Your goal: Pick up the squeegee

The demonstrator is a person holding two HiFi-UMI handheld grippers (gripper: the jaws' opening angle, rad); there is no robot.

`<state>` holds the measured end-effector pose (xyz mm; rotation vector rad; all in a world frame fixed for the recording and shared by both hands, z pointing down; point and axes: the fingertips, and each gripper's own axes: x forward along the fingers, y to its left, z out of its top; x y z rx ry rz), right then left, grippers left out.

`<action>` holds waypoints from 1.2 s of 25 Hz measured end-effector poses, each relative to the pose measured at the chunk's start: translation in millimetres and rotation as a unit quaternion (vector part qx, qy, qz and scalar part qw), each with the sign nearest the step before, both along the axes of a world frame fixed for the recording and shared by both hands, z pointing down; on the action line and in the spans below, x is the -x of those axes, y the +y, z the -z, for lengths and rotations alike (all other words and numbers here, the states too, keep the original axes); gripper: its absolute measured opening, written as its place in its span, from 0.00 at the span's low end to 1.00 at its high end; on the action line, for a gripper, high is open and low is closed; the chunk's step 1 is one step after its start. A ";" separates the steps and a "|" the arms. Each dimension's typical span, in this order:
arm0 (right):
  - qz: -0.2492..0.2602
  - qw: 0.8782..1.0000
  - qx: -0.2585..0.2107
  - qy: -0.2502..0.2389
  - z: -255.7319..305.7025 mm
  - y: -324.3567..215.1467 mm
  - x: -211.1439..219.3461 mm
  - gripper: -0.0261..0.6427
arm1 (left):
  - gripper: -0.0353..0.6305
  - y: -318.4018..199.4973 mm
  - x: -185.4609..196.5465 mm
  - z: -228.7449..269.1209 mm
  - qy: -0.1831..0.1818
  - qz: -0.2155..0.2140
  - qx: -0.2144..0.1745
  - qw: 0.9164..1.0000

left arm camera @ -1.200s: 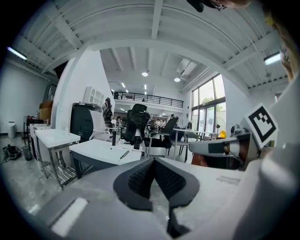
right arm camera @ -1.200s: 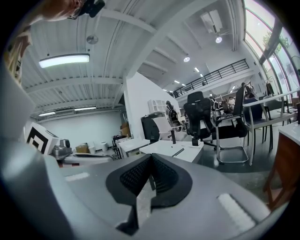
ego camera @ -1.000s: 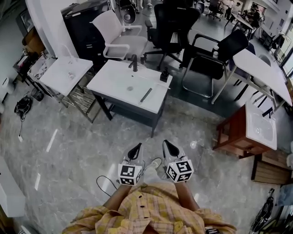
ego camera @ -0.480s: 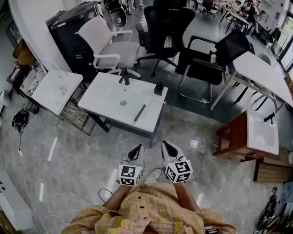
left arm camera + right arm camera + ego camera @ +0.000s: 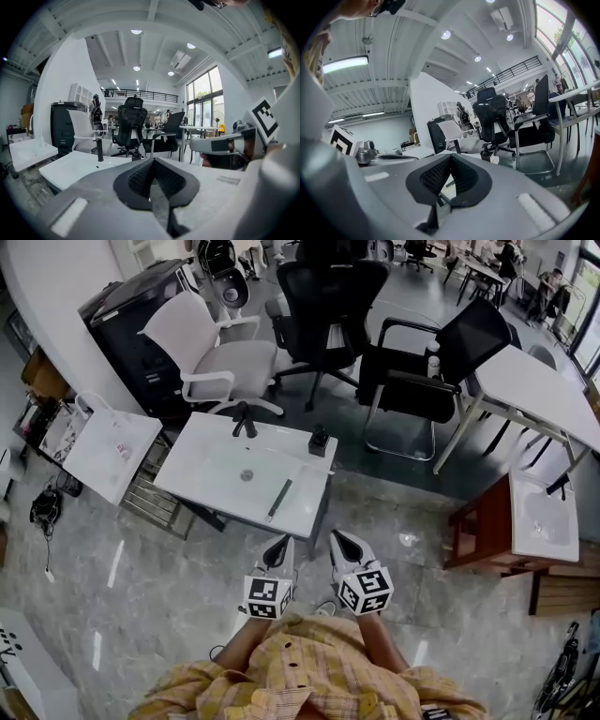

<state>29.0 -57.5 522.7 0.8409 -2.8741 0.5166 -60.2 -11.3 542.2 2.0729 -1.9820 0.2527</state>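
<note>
I hold my left gripper (image 5: 278, 551) and right gripper (image 5: 344, 544) side by side, low in front of me, each with its jaws closed together and gripping nothing. The squeegee (image 5: 278, 500) lies flat on the white sink top (image 5: 202, 472) ahead of both, untouched and nearer my left gripper.
</note>
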 end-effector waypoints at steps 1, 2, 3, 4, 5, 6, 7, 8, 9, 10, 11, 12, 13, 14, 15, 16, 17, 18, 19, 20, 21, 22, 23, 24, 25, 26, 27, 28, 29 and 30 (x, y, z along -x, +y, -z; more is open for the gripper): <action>-0.001 1.000 0.000 -0.001 0.8 -4.2 0.3 0.03 | 0.05 -4.5 0.5 -0.2 -0.001 0.000 0.000 1.000; -0.001 1.000 -0.001 -0.002 1.1 -8.1 0.6 0.03 | 0.05 -8.4 0.6 -0.8 -0.002 0.000 0.001 1.000; -0.002 1.000 0.000 -0.003 0.8 -11.7 0.7 0.03 | 0.05 -11.8 0.1 -2.0 -0.003 -0.001 0.002 1.000; -0.003 1.000 0.001 -0.003 -0.1 -14.8 0.4 0.03 | 0.05 -14.6 -1.1 -3.5 -0.003 -0.001 0.005 1.000; -0.004 1.000 0.003 -0.003 -1.4 -17.3 -0.1 0.03 | 0.05 -16.5 -2.8 -5.4 -0.004 -0.003 0.008 1.000; -0.004 1.000 0.006 -0.003 -3.0 -19.1 -0.6 0.03 | 0.05 -17.5 -4.5 -7.7 -0.005 -0.005 0.012 1.000; -0.005 1.000 0.008 -0.003 -5.1 -20.5 -0.8 0.03 | 0.05 -17.8 -5.8 -10.1 -0.007 -0.008 0.016 1.000; -0.006 1.000 0.011 -0.003 -7.8 -21.8 -0.9 0.03 | 0.05 -17.8 -6.6 -12.6 -0.009 -0.010 0.020 1.000; -0.007 1.000 0.014 -0.002 -10.9 -23.3 -1.0 0.03 | 0.05 -18.2 -7.1 -15.2 -0.010 -0.011 0.024 1.000; -0.009 1.000 0.016 -0.002 -13.7 -25.3 -1.0 0.03 | 0.05 -19.1 -7.3 -17.7 -0.011 -0.012 0.026 1.000; -0.011 1.000 0.019 -0.001 -15.7 -27.6 -0.9 0.03 | 0.05 -20.6 -7.1 -19.6 -0.011 -0.014 0.028 0.999; -0.013 1.000 0.021 0.000 -17.0 -29.6 -0.3 0.03 | 0.05 -22.2 -6.6 -20.9 -0.011 -0.015 0.030 0.999; -0.014 1.000 0.022 0.000 -17.7 -31.1 1.0 0.03 | 0.05 -23.8 -5.9 -21.9 -0.011 -0.016 0.032 0.999; -0.014 1.000 0.024 0.001 -18.4 -32.0 2.8 0.03 | 0.05 -25.3 -4.9 -22.9 -0.011 -0.018 0.033 0.999; -0.014 1.000 0.025 0.002 -19.1 -32.6 4.7 0.03 | 0.05 -27.1 -3.9 -23.9 -0.012 -0.020 0.034 0.999; -0.015 1.000 0.026 0.003 -20.1 -33.5 6.5 0.03 | 0.05 -29.4 -2.9 -24.9 -0.014 -0.023 0.035 0.999; -0.017 0.999 0.027 0.004 -21.1 -34.8 8.3 0.03 | 0.05 -32.1 -1.4 -25.8 -0.016 -0.027 0.034 0.999; -0.019 0.999 0.028 0.005 -22.2 -36.7 10.1 0.03 | 0.05 -35.0 0.9 -26.7 -0.019 -0.031 0.035 0.999; -0.022 0.999 0.028 0.007 -22.9 -39.3 12.3 0.03 | 0.05 -38.5 4.1 -26.9 -0.020 -0.033 0.035 0.999; -0.025 0.999 0.030 0.008 -23.0 -42.3 14.9 0.03 | 0.05 -42.6 7.7 -26.4 -0.019 -0.035 0.036 0.999; -0.027 0.999 0.030 0.009 -22.2 -45.7 17.9 0.03 | 0.05 -47.4 11.9 -25.6 -0.018 -0.036 0.036 0.999; -0.029 0.999 0.030 0.009 -20.7 -49.1 20.9 0.03 | 0.05 -52.4 16.3 -25.1 -0.017 -0.037 0.036 0.999; -0.030 0.999 0.030 0.010 -19.2 -52.1 24.0 0.03 | 0.05 -56.9 20.1 -25.5 -0.016 -0.037 0.037 0.999; -0.032 0.999 0.029 0.010 -18.7 -54.7 27.1 0.03 | 0.05 -60.8 23.3 -26.9 -0.015 -0.038 0.038 0.998; -0.034 0.999 0.030 0.011 -19.5 -57.5 30.2 0.03 | 0.05 -64.5 25.8 -29.5 -0.013 -0.041 0.040 0.998; -0.037 0.999 0.032 0.013 -21.6 -60.7 33.0 0.03 | 0.05 -68.3 27.9 -32.3 -0.012 -0.044 0.043 0.998; -0.040 0.998 0.035 0.016 -24.3 -63.7 35.5 0.03 | 0.05 -71.8 29.4 -34.9 -0.011 -0.049 0.045 0.998; -0.043 0.998 0.038 0.018 -27.2 -66.3 38.0 0.03 | 0.05 -75.0 30.9 -36.8 -0.011 -0.054 0.046 0.997; -0.045 0.998 0.042 0.019 -29.8 -68.6 41.4 0.03 | 0.05 -77.8 33.7 -38.3 -0.012 -0.059 0.048 0.997; -0.046 0.998 0.047 0.019 -31.8 -71.1 46.1 0.03 | 0.05 -80.8 38.2 -39.7 -0.014 -0.061 0.050 0.997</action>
